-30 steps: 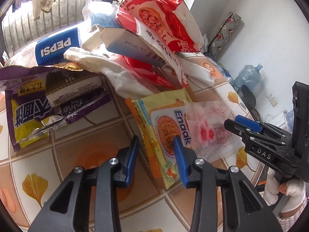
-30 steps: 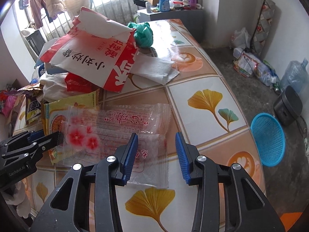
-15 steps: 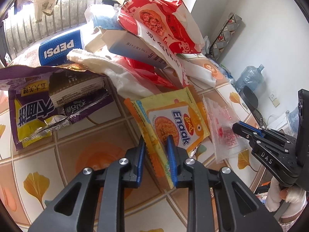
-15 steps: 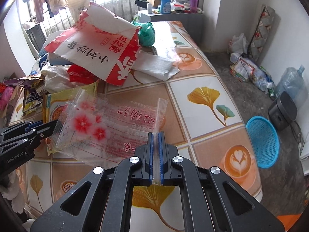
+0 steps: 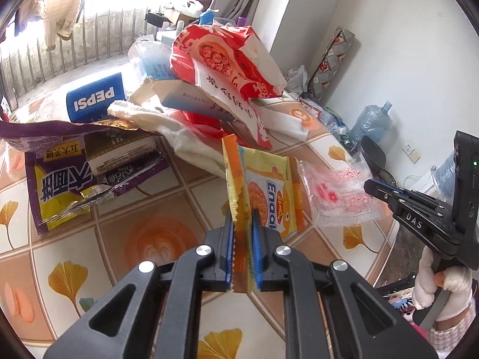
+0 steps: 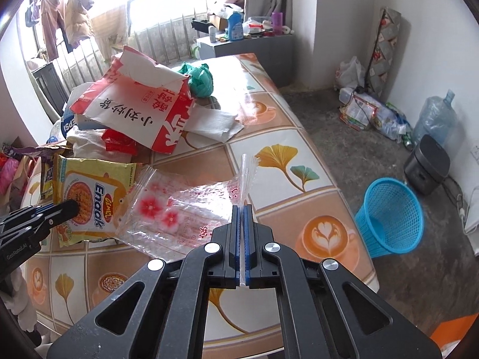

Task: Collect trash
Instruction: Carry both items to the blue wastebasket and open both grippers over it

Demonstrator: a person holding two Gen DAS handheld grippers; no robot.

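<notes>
My left gripper [image 5: 242, 218] is shut on the edge of a yellow Enaak noodle wrapper [image 5: 269, 194] and holds it lifted off the tiled table [image 5: 143, 239]. The wrapper also shows in the right wrist view [image 6: 89, 197]. My right gripper [image 6: 242, 209] is shut on a clear plastic bag with red flowers [image 6: 179, 209], raised above the table; the bag shows in the left wrist view [image 5: 338, 197] too. A blue mesh trash basket [image 6: 392, 218] stands on the floor to the right of the table.
A pile of trash sits at the table's far side: a red and white paper bag [image 6: 140, 113], a Pepsi carton [image 5: 95, 98], a purple and yellow wrapper [image 5: 60, 185], a white cloth [image 5: 185, 137], a green bag [image 6: 200, 80]. A black appliance [image 6: 425, 164] and water jug [image 6: 434, 119] stand by the wall.
Both grippers closed from open, the left on the noodle wrapper and the right on the clear bag. Both items have since been lifted off the table.
</notes>
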